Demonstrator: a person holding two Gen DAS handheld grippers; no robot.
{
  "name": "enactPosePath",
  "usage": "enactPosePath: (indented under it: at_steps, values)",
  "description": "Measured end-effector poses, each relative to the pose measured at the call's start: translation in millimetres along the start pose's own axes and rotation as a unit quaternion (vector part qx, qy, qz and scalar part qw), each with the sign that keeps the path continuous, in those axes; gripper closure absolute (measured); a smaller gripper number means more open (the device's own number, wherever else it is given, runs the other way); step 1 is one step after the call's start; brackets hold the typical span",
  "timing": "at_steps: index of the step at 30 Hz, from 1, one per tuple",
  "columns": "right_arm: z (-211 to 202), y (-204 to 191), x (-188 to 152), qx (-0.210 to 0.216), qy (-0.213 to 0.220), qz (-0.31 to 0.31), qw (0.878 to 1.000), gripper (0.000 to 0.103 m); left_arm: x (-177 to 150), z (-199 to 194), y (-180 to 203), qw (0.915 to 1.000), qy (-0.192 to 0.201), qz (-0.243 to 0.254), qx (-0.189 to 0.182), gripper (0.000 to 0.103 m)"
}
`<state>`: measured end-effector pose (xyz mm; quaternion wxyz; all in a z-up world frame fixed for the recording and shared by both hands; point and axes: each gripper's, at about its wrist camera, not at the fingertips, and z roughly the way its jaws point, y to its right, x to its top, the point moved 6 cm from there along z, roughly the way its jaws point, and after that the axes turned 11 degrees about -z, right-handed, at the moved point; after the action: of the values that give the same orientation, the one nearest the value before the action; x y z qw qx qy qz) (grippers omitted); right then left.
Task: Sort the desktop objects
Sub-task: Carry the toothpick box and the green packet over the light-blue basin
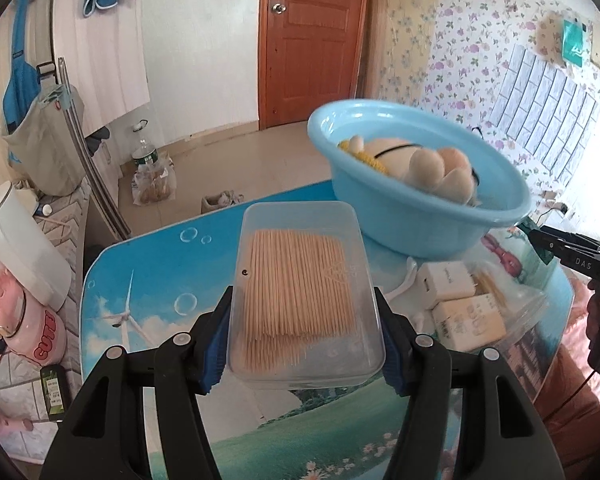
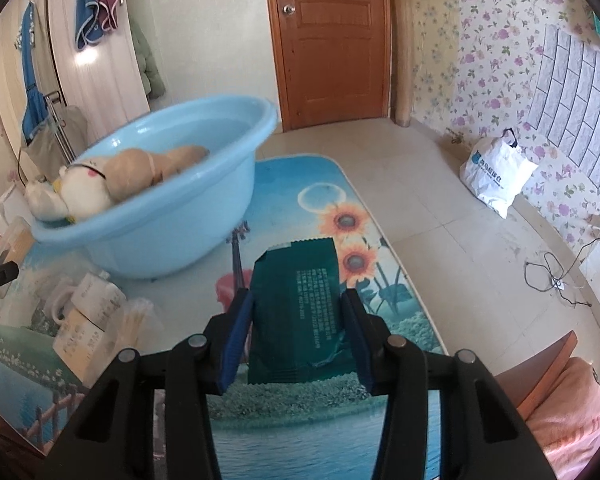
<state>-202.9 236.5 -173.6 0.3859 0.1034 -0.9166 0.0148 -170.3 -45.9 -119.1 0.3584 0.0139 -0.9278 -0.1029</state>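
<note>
The left gripper (image 1: 304, 344) is clamping a clear toothpick box (image 1: 302, 300) by its long sides, lifting it above the printed table (image 1: 140, 280) toward the blue basin (image 1: 416, 192), apparently the collecting bin. The right gripper (image 2: 298, 336) is pinching a green sachet (image 2: 296, 312) by its edges, seemingly basin-bound too.

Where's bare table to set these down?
Bare table lies right of the blue basin, around the sunflowers, and left of the toothpick box. Crowded by the small boxes beside the basin.
</note>
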Motion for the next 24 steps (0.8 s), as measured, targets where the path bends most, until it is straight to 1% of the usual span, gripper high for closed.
enactPosePath:
  at_steps: [5, 9, 13, 17, 21, 24]
  values:
    - [-2, 1, 6, -0.001, 0.009, -0.004, 1.0, 0.058, 6, -8, 7, 0.9999, 0.012, 0.008, -0.002, 0.042]
    - [-4, 8, 7, 0.002, 0.016, 0.009, 1.0, 0.058, 8, -9, 10, 0.9999, 0.015, 0.007, 0.0, 0.042]
    - [-12, 18, 14, -0.012, 0.03, 0.02, 0.999, 0.058, 14, -14, 11, 0.9997, 0.025, 0.006, 0.003, 0.042]
    - [-22, 25, 25, -0.013, 0.052, 0.036, 0.998, 0.058, 20, -19, 17, 0.9994, 0.034, 0.006, -0.001, 0.042]
    - [-37, 14, 44, -0.003, 0.083, 0.02, 0.996, 0.058, 25, -22, 23, 0.9991, 0.041, 0.011, -0.007, 0.042]
    - [-45, -1, 55, 0.018, 0.103, 0.008, 0.994, 0.058, 32, -25, 31, 0.9985, 0.05, 0.013, -0.016, 0.042]
